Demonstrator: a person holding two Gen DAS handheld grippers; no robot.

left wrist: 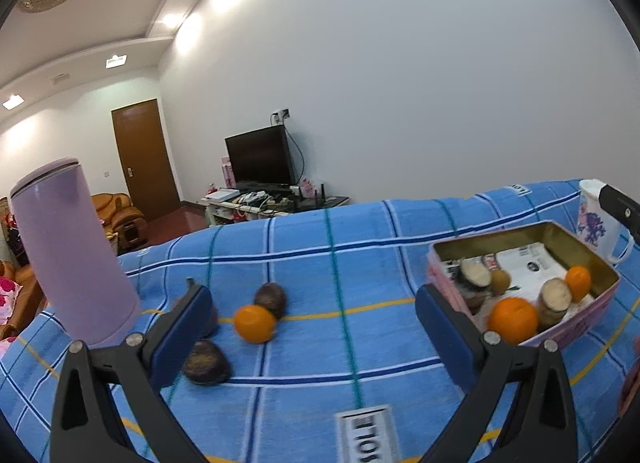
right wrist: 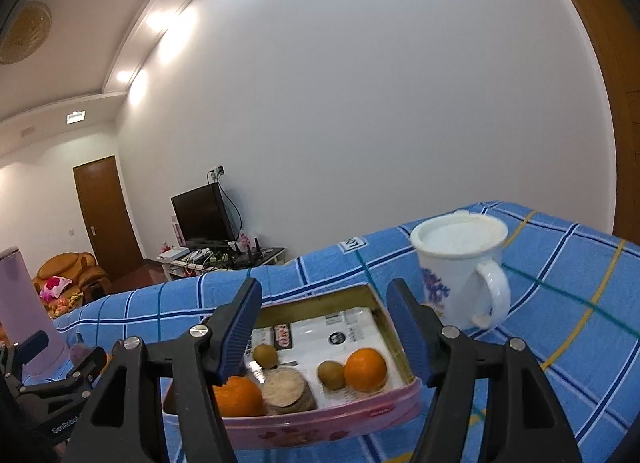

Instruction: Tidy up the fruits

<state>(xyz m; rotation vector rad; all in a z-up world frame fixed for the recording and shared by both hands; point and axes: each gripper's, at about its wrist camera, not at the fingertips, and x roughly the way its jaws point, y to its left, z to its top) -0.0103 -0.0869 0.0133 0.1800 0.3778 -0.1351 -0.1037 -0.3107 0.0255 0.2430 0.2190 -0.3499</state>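
Observation:
A pink tin box (left wrist: 576, 323) (right wrist: 320, 427) stands on the blue checked cloth and holds two oranges (right wrist: 365, 369) (right wrist: 236, 397), small brown fruits (right wrist: 331, 375) and cut pale pieces (right wrist: 285, 385). On the cloth to its left lie a loose orange (left wrist: 255, 323) and dark brown fruits (left wrist: 271, 298) (left wrist: 207, 362). My left gripper (left wrist: 316, 337) is open and empty above the cloth, between the loose fruits and the box. My right gripper (right wrist: 326, 329) is open and empty just above the box.
A tall lilac flask (left wrist: 70, 251) stands at the left of the table. A white flowered mug (right wrist: 464, 267) stands right of and behind the box. The left gripper's body (right wrist: 52, 387) shows in the right wrist view.

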